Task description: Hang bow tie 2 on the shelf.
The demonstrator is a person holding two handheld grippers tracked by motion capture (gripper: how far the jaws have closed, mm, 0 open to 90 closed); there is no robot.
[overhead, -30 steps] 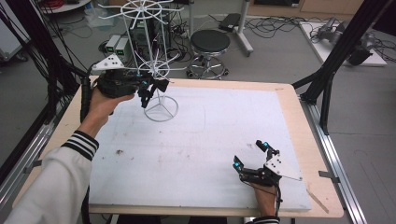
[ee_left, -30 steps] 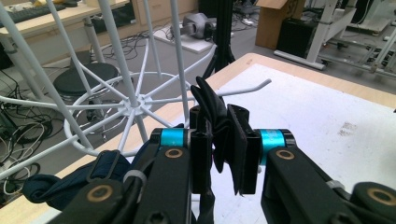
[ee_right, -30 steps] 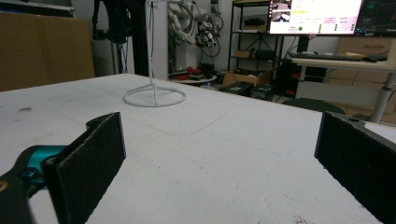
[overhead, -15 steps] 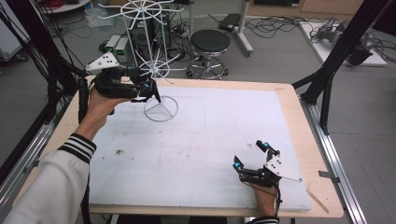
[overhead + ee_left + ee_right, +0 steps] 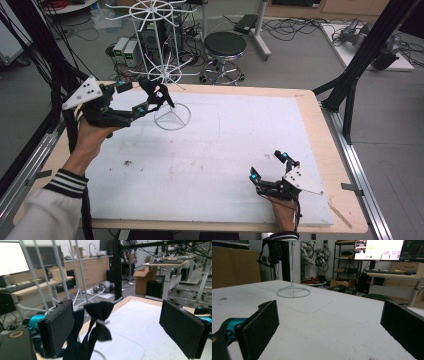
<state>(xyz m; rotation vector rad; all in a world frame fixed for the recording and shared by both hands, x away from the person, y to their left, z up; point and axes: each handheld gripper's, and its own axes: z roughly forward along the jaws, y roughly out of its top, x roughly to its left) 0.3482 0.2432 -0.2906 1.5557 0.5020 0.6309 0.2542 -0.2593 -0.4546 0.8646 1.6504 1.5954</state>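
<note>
Leftward goes the left tongs [image 5: 150, 97] since a second ago, drawing back from the wire rack's ring base [image 5: 172, 116] toward the table's [image 5: 310, 125] far left corner, and its jaws have just been opening. They stand wide now, and in the left gripper view a black bow tie [image 5: 98, 320] sits between the pads, close by one pad [image 5: 58, 327] and well apart from the other; neither presses on it. It hangs on a white wire of the rack [image 5: 62, 275], though where exactly it hooks on is hard to make out, and its lower end is cut off by the frame's bottom edge. From the high view the bow tie is a dark scrap at the tips of the tongs, just beside the ring base.

Over at the near right edge, the right tongs [image 5: 269, 166] has not budged: jaws spread wide, nothing between them, resting low over the white mat [image 5: 225, 150]. Its own view looks across the mat to the ring base [image 5: 293, 293], well apart.
</note>
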